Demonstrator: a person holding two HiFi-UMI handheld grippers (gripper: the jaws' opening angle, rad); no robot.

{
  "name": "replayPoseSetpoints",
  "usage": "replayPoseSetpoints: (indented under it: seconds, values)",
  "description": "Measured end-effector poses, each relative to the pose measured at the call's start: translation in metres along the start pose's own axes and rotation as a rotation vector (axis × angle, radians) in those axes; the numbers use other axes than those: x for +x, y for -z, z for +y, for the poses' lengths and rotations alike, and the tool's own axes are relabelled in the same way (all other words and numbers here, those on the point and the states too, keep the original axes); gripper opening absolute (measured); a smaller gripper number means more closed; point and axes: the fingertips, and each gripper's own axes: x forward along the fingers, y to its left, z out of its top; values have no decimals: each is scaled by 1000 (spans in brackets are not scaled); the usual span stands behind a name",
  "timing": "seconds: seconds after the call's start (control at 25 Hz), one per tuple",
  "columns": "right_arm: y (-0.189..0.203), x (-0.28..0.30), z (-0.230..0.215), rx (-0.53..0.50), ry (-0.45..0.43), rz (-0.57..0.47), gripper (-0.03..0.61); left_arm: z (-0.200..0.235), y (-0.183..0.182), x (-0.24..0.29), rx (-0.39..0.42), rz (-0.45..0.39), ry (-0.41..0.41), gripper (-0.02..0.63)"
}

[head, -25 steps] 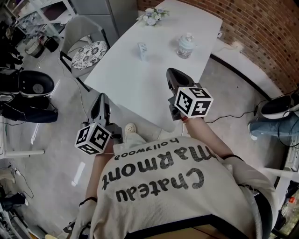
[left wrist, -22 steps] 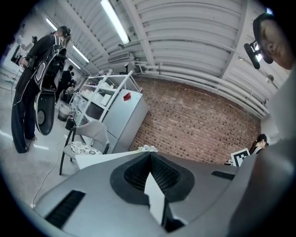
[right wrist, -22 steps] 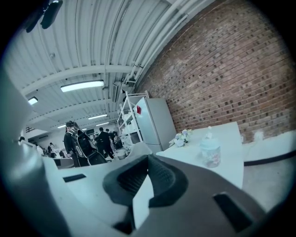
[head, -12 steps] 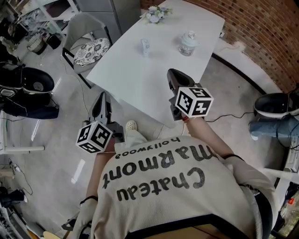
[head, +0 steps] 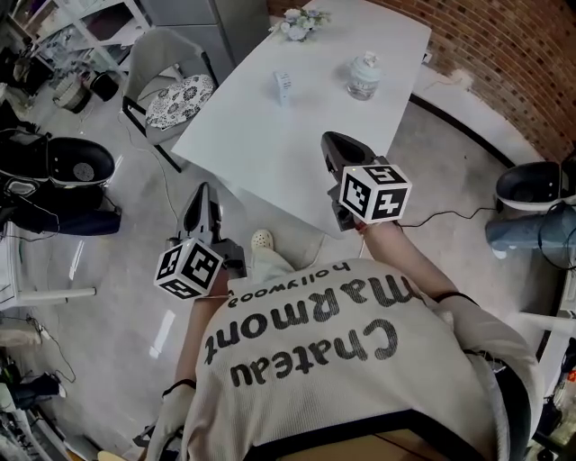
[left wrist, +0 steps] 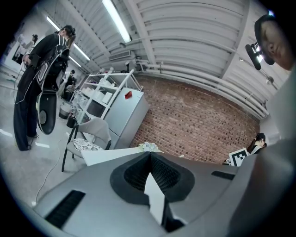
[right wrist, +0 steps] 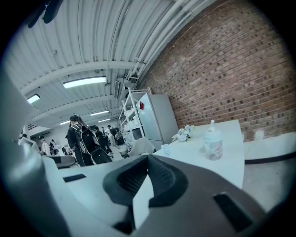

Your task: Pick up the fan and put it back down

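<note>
A white table [head: 270, 153] stands in front of me. On it are a small white upright object [head: 283, 87], a clear lidded jar [head: 364, 75] and a bunch of pale flowers [head: 297, 22]. I cannot tell which thing is the fan. My right gripper [head: 328, 138] hovers over the table's near corner, shut, nothing between its jaws. The right gripper view shows the jar [right wrist: 212, 143] and the small object [right wrist: 165, 149] beyond the shut right gripper [right wrist: 148, 156]. My left gripper [head: 204, 187] hangs over the floor left of the table, level, also shut and empty. In its own view the left gripper [left wrist: 150, 153] points at the table edge.
A grey chair with a patterned cushion [head: 175, 94] stands left of the table. Dark bags and round gear [head: 63, 171] lie on the floor at far left. A round dark object [head: 531, 185] and a cable sit at right below the brick wall [head: 504, 54]. A person in black [left wrist: 41, 78] stands by shelves.
Both grippers have drifted a little with the person, the left one rightward and lower in the head view. Both stay shut and empty.
</note>
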Motion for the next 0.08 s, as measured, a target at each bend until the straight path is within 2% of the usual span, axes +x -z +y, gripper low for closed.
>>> replayPoseSetpoints:
  seconds: [0.08]
  values:
    - [2, 2, 2, -3, -1, 3, 3, 4, 2, -1, -4, 1, -1, 2]
